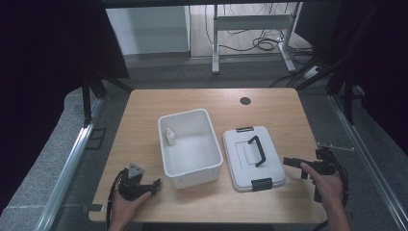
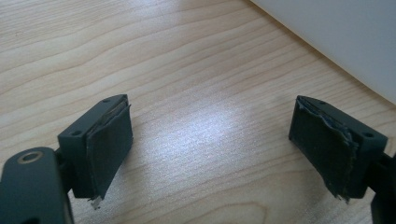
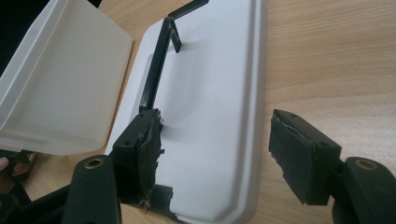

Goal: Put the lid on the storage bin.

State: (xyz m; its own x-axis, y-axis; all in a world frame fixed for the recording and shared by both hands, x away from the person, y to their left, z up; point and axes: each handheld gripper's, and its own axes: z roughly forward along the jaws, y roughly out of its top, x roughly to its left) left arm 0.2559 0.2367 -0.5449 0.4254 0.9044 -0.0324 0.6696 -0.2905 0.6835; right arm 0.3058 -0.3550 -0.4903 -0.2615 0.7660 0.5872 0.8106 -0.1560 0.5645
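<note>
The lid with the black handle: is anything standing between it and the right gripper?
Nothing visible. The right gripper, open, sits just beside the lid, with bare table between them.

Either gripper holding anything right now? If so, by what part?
Nothing is held. The left gripper is open over bare table. The right gripper is open near the lid, with its pads off it.

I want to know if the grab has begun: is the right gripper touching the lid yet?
Cannot tell. In the right gripper view the right gripper has its jaws open over the lid edge, but no gap or contact shows plainly.
</note>
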